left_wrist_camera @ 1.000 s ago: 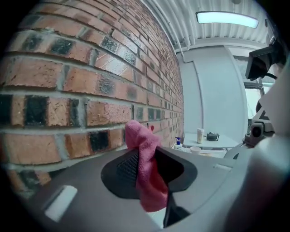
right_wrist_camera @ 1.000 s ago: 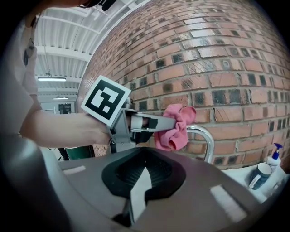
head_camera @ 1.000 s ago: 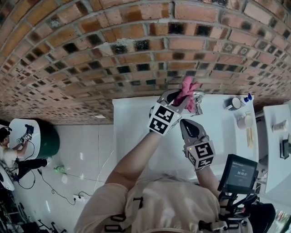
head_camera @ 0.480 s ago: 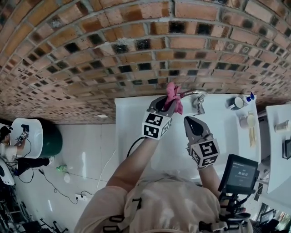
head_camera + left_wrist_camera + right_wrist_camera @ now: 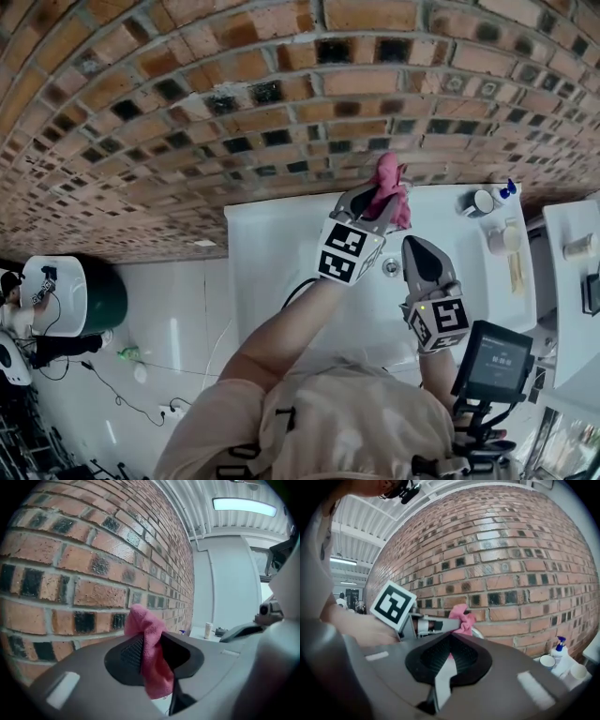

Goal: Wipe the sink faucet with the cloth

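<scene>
Now we've got the L tongs [image 5: 375, 204] clamped on the pink cloth [image 5: 388, 186], which bunches up past their tips, close to the brick wall [image 5: 281, 112]. Just right of them, our R tongs [image 5: 419, 251] are closed w/ nothing between, over the white sink [image 5: 272, 244].

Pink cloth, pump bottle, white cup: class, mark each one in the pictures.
pink cloth [image 5: 149, 667], left gripper view, hanging lower fold
pump bottle [image 5: 560, 642], right gripper view, blue pump top
white cup [image 5: 477, 202], head view, cup body
</scene>
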